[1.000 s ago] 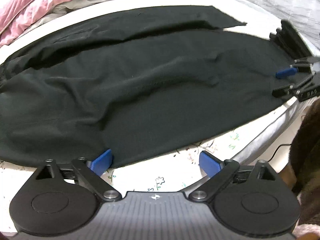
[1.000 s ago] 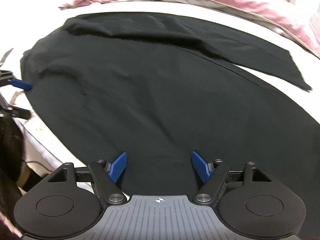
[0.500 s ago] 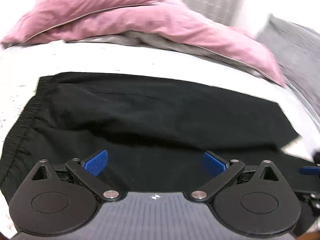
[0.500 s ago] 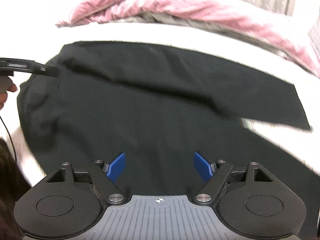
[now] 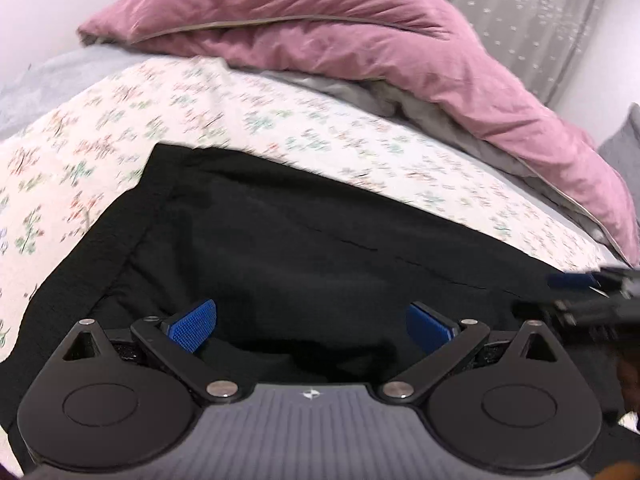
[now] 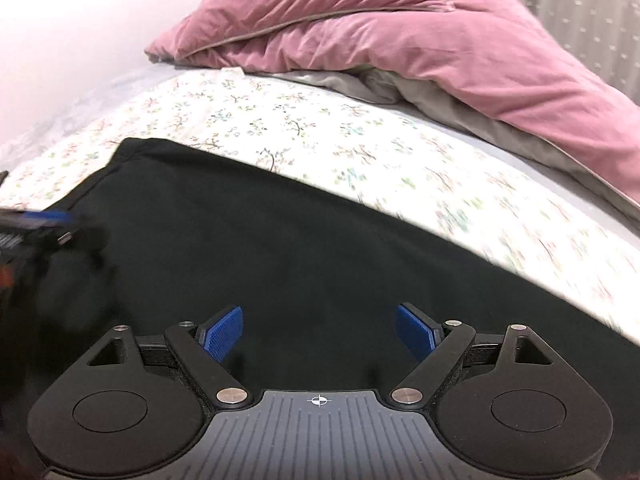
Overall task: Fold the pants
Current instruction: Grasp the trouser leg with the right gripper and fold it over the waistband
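Note:
Black pants (image 5: 320,248) lie spread flat on a floral bed sheet (image 5: 120,128). The waistband end (image 5: 104,240) shows at the left of the left wrist view. My left gripper (image 5: 312,322) is open and empty, low over the pants near the waist. My right gripper (image 6: 319,330) is open and empty, low over the pants (image 6: 280,248) further along. Each gripper shows blurred at the edge of the other's view: the right one (image 5: 576,292) and the left one (image 6: 36,224).
A pink duvet (image 5: 340,36) with a grey lining is bunched along the far side of the bed, also in the right wrist view (image 6: 400,32). A patterned grey curtain (image 5: 540,12) hangs behind. Floral sheet (image 6: 280,124) lies between pants and duvet.
Both grippers have moved from the bed's near edge in over the pants and tilted up towards the duvet. Both stayed open. The pants lie as before.

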`<state>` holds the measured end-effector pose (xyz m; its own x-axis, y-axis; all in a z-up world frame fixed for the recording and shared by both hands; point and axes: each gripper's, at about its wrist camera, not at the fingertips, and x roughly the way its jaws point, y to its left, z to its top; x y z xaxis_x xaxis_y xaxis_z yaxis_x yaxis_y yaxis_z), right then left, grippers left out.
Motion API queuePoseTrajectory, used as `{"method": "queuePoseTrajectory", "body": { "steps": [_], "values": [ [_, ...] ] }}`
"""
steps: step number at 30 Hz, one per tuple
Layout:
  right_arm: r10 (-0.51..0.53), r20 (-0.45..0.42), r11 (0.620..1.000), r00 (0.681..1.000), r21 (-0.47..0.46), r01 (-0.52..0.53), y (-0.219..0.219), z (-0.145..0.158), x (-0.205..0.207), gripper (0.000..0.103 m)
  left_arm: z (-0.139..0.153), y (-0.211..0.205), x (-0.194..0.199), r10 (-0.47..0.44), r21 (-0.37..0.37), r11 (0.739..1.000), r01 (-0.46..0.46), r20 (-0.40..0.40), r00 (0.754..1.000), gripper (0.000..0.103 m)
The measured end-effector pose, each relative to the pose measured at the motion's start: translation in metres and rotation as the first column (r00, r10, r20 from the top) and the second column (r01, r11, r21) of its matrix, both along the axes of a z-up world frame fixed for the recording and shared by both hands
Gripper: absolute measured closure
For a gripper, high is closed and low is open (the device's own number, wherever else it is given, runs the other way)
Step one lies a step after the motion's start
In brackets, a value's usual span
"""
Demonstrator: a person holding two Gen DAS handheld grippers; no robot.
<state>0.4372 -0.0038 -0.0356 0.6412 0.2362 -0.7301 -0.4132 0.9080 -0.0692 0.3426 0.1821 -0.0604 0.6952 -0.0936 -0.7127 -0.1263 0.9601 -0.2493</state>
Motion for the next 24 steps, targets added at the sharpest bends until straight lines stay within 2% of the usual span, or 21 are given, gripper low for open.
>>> {"method": "queuePoseTrajectory", "body": {
  "steps": [6, 8, 13, 19, 20, 21, 22, 23, 24],
  "values": [
    [0.069, 0.008, 0.992, 0.998, -0.107, -0.068, 0.034, -0.018, 0.072, 0.018, -0.006, 0.012, -0.002, 0.018, -0.072, 0.997, -0.021, -0.054, 0.998, 0.0],
    [0.055, 0.001, 0.989, 0.998, -0.138, -0.054, 0.04, -0.022, 0.09, 0.02, -0.008, 0.015, 0.0, 0.018, -0.095, 0.995, -0.024, -0.062, 0.998, 0.0],
    [0.026, -0.094, 0.986, 0.995, -0.162, -0.041, 0.043, -0.031, 0.133, 0.027, -0.007, 0.02, -0.004, 0.022, -0.13, 0.991, -0.032, -0.073, 0.997, 0.001],
    [0.029, -0.219, 0.992, 0.975, -0.11, -0.054, 0.04, -0.037, 0.156, 0.032, -0.009, 0.022, -0.001, 0.027, -0.145, 0.989, -0.04, -0.089, 0.996, 0.001],
    [0.031, -0.239, 0.994, 0.97, -0.096, -0.055, 0.04, -0.036, 0.158, 0.042, -0.01, 0.023, 0.0, 0.027, -0.146, 0.989, -0.04, -0.091, 0.995, 0.001],
    [0.036, -0.257, 0.995, 0.966, -0.077, -0.058, 0.041, -0.035, 0.159, 0.06, -0.01, 0.022, 0.0, 0.026, -0.144, 0.989, -0.039, -0.092, 0.995, 0.001],
    [0.041, -0.265, 0.996, 0.963, -0.065, -0.06, 0.042, -0.033, 0.158, 0.072, -0.01, 0.022, 0.001, 0.024, -0.14, 0.989, -0.037, -0.092, 0.995, 0.001],
    [0.037, -0.271, 0.996, 0.962, -0.062, -0.056, 0.044, -0.032, 0.158, 0.094, -0.011, 0.022, 0.002, 0.024, -0.137, 0.99, -0.037, -0.094, 0.995, 0.001],
    [0.032, -0.272, 0.996, 0.962, -0.069, -0.052, 0.046, -0.03, 0.155, 0.098, -0.012, 0.023, 0.003, 0.026, -0.136, 0.99, -0.039, -0.097, 0.995, 0.001]
  ]
}}
